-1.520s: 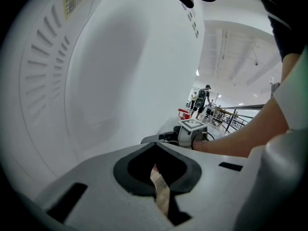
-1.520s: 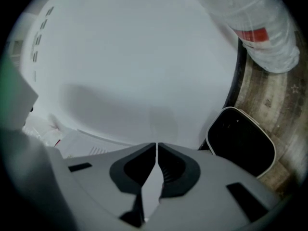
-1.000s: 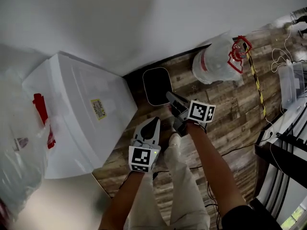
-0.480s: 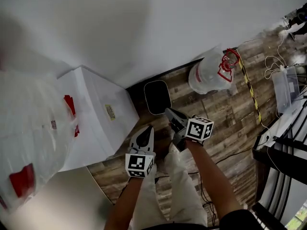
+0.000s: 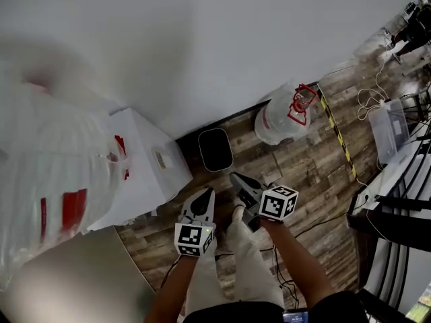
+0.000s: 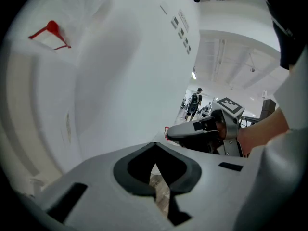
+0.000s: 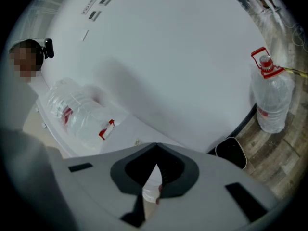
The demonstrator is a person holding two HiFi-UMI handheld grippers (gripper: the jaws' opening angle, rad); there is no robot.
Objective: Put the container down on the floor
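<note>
A clear water jug [image 5: 279,116] with a red cap and handle stands upright on the wood floor by the white wall; it also shows in the right gripper view as the jug [image 7: 272,97]. A second clear jug [image 5: 60,180], blurred, lies on the white cabinet [image 5: 158,170] at the left, and in the right gripper view [image 7: 79,112]. My left gripper [image 5: 205,194] and right gripper [image 5: 234,176] hang side by side above the floor, well apart from both jugs. Both are shut with nothing held. The left jaws [image 6: 155,146] and right jaws [image 7: 156,150] meet at their tips.
A black bin [image 5: 215,149] stands at the wall between cabinet and floor jug. Yellow-black tape [image 5: 337,136], white cables [image 5: 370,96] and a clear plastic box [image 5: 390,126] lie to the right, beside a dark frame [image 5: 397,214]. The person's light trouser legs [image 5: 242,268] are below the grippers.
Both grippers have risen from the floor, still shut and empty. The head view has pulled back, so the floor jug and bin look smaller and the jug on the cabinet has come into view.
</note>
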